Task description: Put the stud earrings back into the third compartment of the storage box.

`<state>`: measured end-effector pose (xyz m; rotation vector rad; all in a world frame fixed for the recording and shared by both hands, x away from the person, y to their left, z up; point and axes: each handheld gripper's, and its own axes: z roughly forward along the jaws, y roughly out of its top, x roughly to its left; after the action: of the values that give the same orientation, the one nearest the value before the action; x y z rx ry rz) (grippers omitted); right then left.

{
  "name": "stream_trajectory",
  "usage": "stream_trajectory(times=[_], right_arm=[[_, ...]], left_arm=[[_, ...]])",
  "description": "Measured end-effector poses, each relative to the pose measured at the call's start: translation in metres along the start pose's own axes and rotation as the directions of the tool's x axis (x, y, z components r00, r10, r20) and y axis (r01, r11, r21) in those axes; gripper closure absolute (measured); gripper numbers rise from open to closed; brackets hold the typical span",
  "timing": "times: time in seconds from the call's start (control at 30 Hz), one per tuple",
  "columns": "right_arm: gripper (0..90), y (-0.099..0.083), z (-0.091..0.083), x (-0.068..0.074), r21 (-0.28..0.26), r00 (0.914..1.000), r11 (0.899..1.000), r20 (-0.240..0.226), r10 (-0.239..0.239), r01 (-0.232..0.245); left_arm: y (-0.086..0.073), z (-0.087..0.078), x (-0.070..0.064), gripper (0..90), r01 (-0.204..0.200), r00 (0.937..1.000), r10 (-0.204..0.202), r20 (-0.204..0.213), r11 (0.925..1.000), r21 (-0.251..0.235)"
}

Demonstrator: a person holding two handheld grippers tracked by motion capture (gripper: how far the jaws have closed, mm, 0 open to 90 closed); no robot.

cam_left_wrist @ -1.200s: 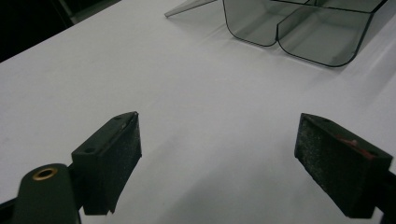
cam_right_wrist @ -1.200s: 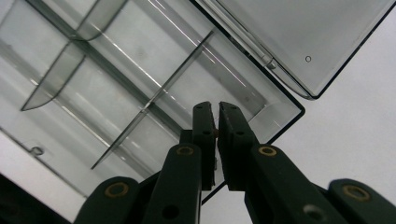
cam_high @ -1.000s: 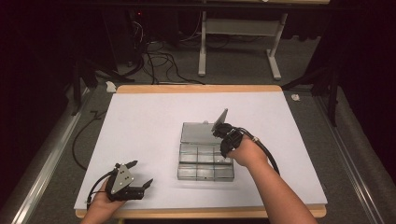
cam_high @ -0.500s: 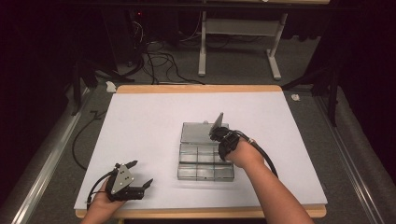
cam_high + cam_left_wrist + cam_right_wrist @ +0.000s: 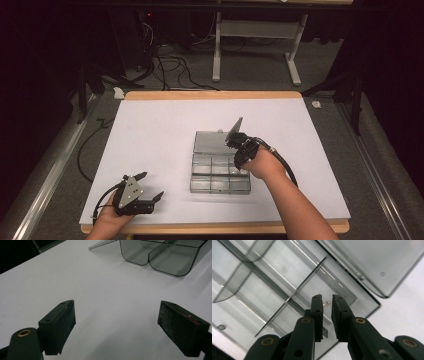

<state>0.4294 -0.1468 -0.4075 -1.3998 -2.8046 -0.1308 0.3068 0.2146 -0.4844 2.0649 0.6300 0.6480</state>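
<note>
The table (image 5: pixel 165 150) has a white top and a light wood edge. The box (image 5: pixel 220 172) is clear, smoky grey plastic. Both grippers, left (image 5: pixel 150 187) and right (image 5: pixel 327 303), are black. The floor (image 5: pixel 350 130) is grey carpet.

Black left gripper (image 5: pixel 149 188), lower left, carries a grey three-cornered plate; black right gripper (image 5: pixel 327 305) has brass rivets, trailing a black cable.
</note>
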Motion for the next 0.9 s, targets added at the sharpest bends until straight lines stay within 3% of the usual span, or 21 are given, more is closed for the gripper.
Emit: stream_trajectory(times=[0.23,0.47,0.57,0.77,0.8,0.9], right_arm=[[74.5,-0.009,-0.018,-0.003,-0.030,0.9996,0.999,0.006,0.029,-0.029],[66.5,-0.028,-0.030,-0.020,-0.073,0.9968,0.994,0.021,0.077,-0.075],[64.1,-0.034,-0.030,-0.025,-0.082,0.9967,0.994,0.020,0.079,-0.077],[55.7,-0.053,-0.027,-0.039,-0.099,0.9924,0.989,0.034,0.118,-0.114],[54.8,-0.055,-0.027,-0.040,-0.098,0.9895,0.985,0.028,0.142,-0.138],[51.9,-0.062,-0.023,-0.047,-0.113,0.9886,0.983,0.029,0.148,-0.144]], left_arm=[[0.000,0.000,0.000,15.4,0.003,1.0000,-0.003,0.000,1.0000,-0.005],[0.000,0.000,0.000,15.3,0.002,1.0000,-0.002,-0.003,0.9999,-0.010],[0.000,0.000,0.000,15.3,0.004,1.0000,-0.004,-0.002,1.0000,-0.007],[0.000,0.000,0.000,15.3,0.001,1.0000,-0.001,-0.005,1.0000,-0.006],[0.000,0.000,0.000,15.3,0.001,1.0000,-0.001,-0.006,1.0000,-0.007],[0.000,-0.001,0.000,15.3,0.000,1.0000,0.000,-0.005,1.0000,-0.008]])
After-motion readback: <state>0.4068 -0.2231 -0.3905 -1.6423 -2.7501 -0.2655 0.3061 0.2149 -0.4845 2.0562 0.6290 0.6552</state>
